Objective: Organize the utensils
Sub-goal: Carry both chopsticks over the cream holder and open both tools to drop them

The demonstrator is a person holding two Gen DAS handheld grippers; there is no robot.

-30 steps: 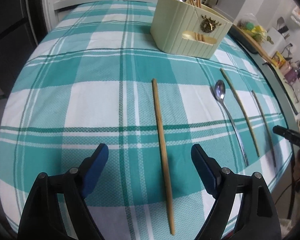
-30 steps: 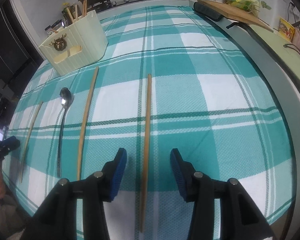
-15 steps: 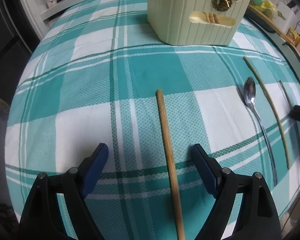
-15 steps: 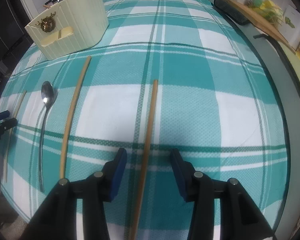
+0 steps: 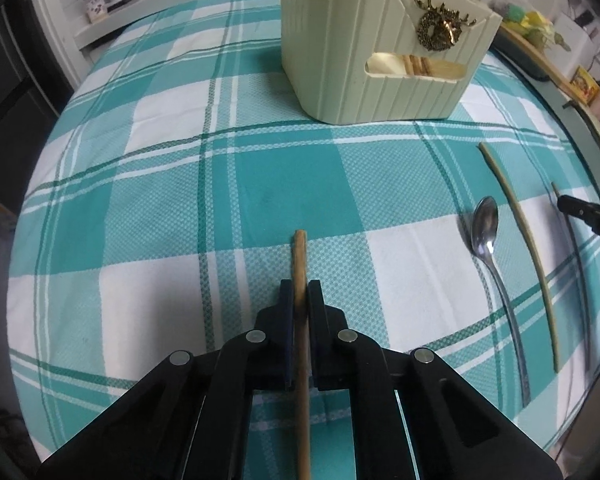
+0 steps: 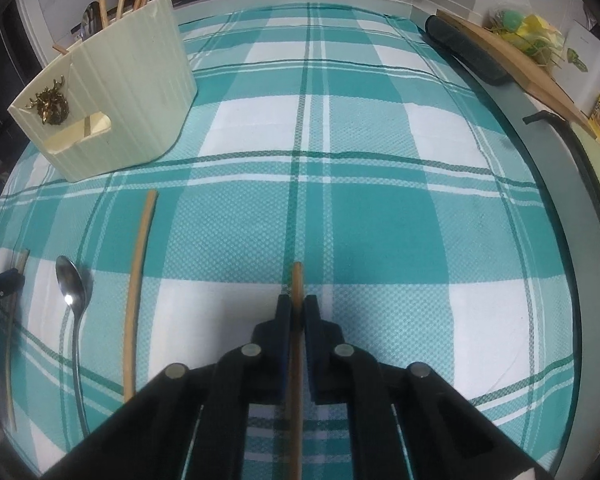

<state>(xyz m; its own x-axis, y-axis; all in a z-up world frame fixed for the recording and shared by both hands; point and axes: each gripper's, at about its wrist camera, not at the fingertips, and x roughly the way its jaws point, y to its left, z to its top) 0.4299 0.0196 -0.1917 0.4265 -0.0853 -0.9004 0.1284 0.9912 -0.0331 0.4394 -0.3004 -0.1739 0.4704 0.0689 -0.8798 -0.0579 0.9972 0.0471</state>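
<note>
Your left gripper is clamping the leftmost chopstick; its jaws have just been closing on it. Your right gripper is gripping the rightmost chopstick the same way, having just closed. Both sticks are lying on the checked tablecloth. Between the two grippers, a spoon and a third chopstick are resting beside each other. The cream utensil holder is standing further back.
</note>
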